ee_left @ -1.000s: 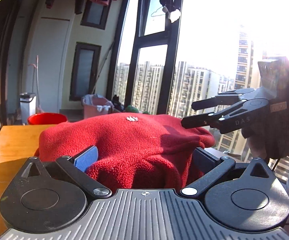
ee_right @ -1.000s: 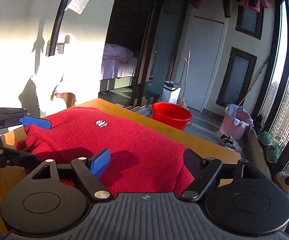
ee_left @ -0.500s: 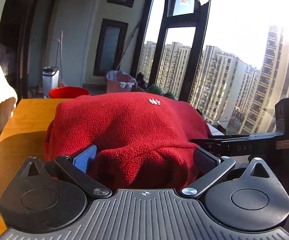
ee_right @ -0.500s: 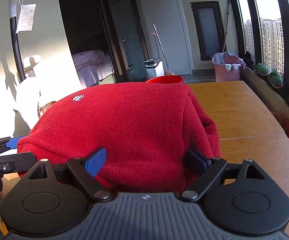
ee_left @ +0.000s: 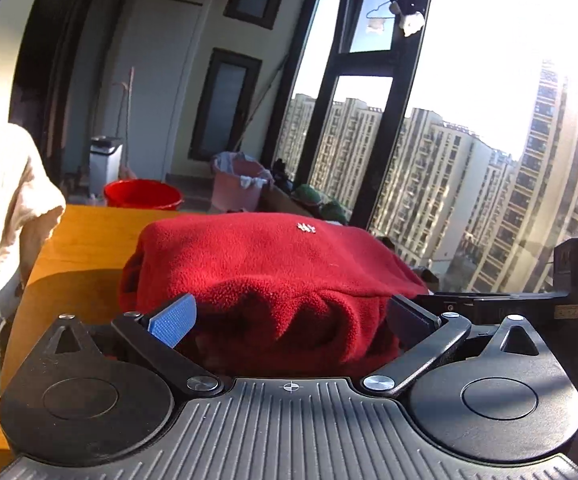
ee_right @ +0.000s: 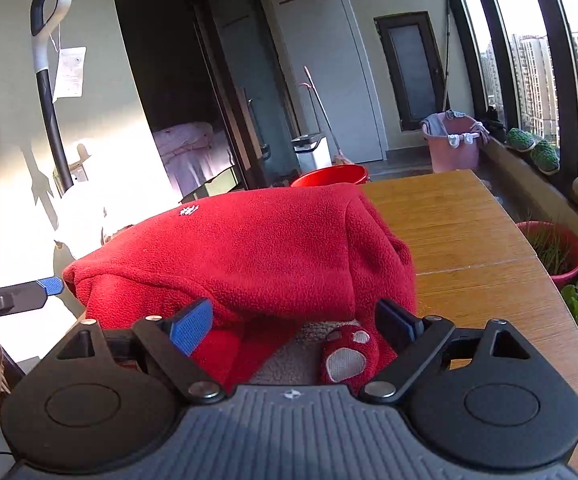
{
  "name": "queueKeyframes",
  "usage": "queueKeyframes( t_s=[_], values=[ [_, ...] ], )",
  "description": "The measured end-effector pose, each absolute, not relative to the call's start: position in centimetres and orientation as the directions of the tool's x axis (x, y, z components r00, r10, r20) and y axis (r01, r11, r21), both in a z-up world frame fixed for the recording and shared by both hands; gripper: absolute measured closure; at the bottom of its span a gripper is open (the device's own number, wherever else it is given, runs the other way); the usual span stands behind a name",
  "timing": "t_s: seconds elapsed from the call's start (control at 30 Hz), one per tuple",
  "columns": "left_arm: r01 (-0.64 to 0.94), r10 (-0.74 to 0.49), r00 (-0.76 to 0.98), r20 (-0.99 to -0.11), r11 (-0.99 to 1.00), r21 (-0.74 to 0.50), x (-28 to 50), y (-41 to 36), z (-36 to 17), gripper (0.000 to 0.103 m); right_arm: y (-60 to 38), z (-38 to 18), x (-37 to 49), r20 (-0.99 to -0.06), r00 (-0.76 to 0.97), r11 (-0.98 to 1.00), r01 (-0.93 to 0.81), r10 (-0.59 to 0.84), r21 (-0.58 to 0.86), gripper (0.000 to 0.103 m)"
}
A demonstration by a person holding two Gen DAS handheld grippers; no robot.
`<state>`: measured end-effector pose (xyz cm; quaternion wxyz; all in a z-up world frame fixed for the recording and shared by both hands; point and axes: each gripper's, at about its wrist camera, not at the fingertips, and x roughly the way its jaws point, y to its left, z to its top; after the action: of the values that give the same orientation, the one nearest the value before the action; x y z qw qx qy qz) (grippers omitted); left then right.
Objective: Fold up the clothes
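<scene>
A folded red fleece garment point(ee_left: 273, 276) with a small white logo lies in a thick bundle on the wooden table point(ee_left: 85, 240). My left gripper point(ee_left: 289, 320) is open, its fingers spread on either side of the bundle's near edge. My right gripper point(ee_right: 297, 322) is open too, at the bundle's other side point(ee_right: 249, 248), where a red paw-print piece point(ee_right: 349, 354) and grey lining show between the fingers. The right gripper shows at the right of the left wrist view point(ee_left: 529, 308). The left gripper's blue pad shows at the left of the right wrist view point(ee_right: 51, 286).
A red bucket point(ee_left: 143, 200) and a pink laundry basket point(ee_left: 237, 188) stand on the floor beyond the table. A white garment point(ee_left: 5, 208) is at the table's left. Large windows run along the right. A red plant pot point(ee_right: 557, 248) stands past the table's edge point(ee_right: 529, 248).
Both grippers have pulled back a little and the bundle sits lower and flatter. The right gripper's side now shows the paw-print piece and lining under the fleece.
</scene>
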<state>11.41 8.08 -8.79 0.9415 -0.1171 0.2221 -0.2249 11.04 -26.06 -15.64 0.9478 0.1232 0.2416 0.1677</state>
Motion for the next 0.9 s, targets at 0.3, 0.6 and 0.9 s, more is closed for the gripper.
queueKeyframes(
  t_s=[0.3, 0.6, 0.9],
  values=[
    [0.178, -0.498, 0.713, -0.493, 0.809, -0.560, 17.1, 9.2, -13.7, 0.000, -21.7, -18.4, 12.1, -0.478, 0.739, 0.866, -0.296, 0.475, 0.403, 0.007],
    [0.214, -0.492, 0.722, -0.486, 0.827, -0.521, 23.2, 8.4, -14.6, 0.000, -20.8, -20.1, 18.1, -0.511, 0.741, 0.879, -0.229, 0.436, 0.418, 0.005],
    [0.188, -0.418, 0.770, -0.483, 0.871, -0.453, 22.8, 7.4, -14.0, 0.000, -19.7, -19.3, 19.8, -0.523, 0.779, 0.922, -0.178, 0.346, 0.345, 0.000]
  ],
)
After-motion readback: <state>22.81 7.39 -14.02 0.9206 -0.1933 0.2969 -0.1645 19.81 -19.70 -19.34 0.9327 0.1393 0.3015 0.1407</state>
